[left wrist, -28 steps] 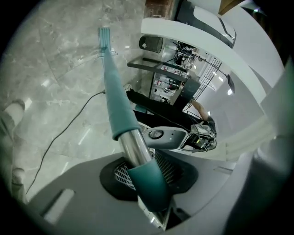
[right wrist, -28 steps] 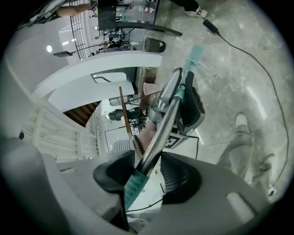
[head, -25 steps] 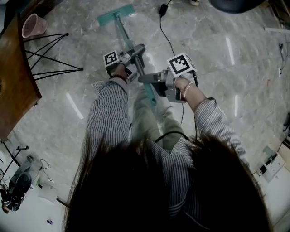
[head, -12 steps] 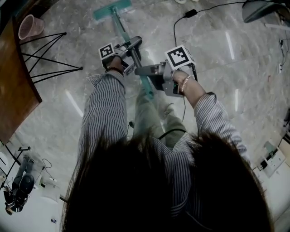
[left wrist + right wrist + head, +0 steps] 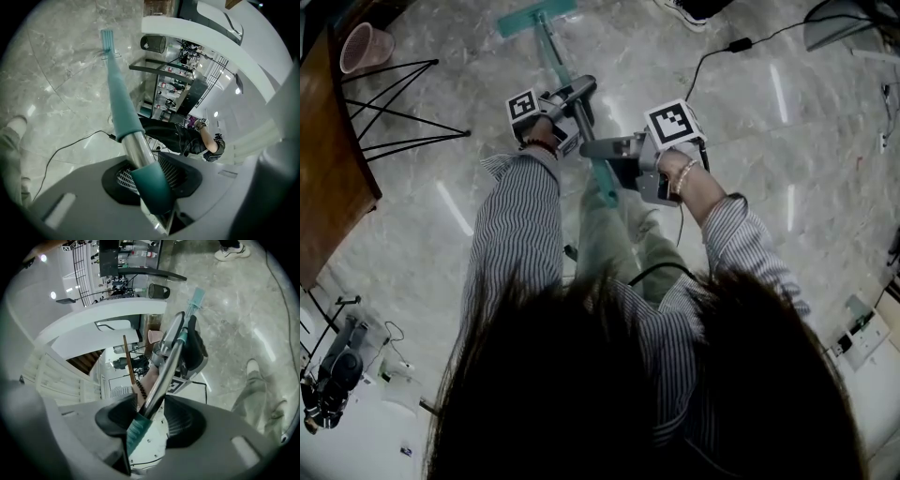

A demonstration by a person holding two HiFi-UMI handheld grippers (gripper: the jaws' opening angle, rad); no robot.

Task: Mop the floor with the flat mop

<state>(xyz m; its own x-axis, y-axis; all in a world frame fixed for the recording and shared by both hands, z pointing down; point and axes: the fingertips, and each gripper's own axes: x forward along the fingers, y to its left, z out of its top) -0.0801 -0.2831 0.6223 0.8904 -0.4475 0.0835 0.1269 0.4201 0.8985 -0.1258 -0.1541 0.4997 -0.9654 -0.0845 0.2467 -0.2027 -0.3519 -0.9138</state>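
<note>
- Mopping is judged to be under way: the flat mop [image 5: 551,58] is held out ahead of the person, its head [image 5: 536,19] lying flat on the marble floor [image 5: 750,187] and its pole [image 5: 123,108] slanting back up to both tools.
- The next move calls for the pole to be pushed or drawn along with the head kept flat and both grips kept firm. The black cable [image 5: 705,58] on the floor to the right is best skirted.
- The left tool [image 5: 150,174] is clenched on the pole at the lower grip, where bare metal runs between the teal sleeves. Its jaws stand only narrowly apart and have just been closing a touch further.
- The right tool [image 5: 149,414] is clamped on the pole higher up — at the ribbed teal end, with the metal shaft running on between the pads.
</note>
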